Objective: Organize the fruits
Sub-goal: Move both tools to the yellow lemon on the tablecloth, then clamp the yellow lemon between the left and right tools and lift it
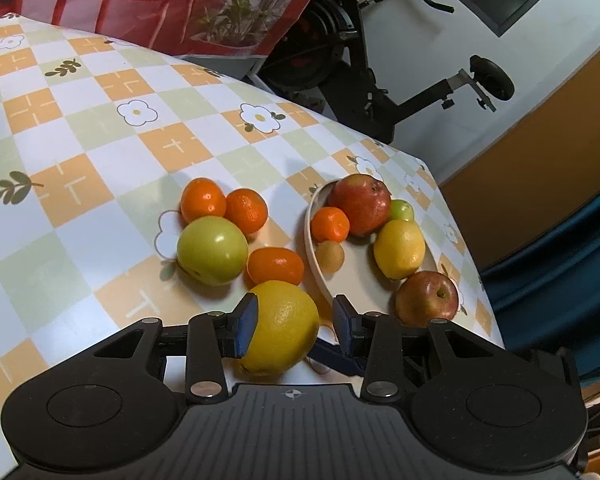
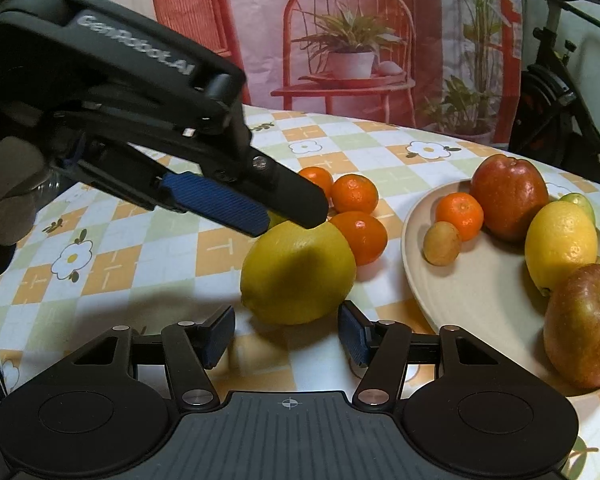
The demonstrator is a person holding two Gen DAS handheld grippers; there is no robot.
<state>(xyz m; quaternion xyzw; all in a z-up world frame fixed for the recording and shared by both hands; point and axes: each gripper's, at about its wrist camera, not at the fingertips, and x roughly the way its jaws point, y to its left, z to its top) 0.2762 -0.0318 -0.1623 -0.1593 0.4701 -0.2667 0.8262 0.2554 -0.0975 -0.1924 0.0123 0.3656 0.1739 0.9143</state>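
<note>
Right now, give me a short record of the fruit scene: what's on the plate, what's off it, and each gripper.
plate: back apple, front apple, small lemon, plate tangerine, brown fruit, green fruit
cloth: large lemon, green apple, three tangerines
left gripper: open, large lemon between its fingers, not clamped
right gripper: open, empty, just short of the large lemon
</note>
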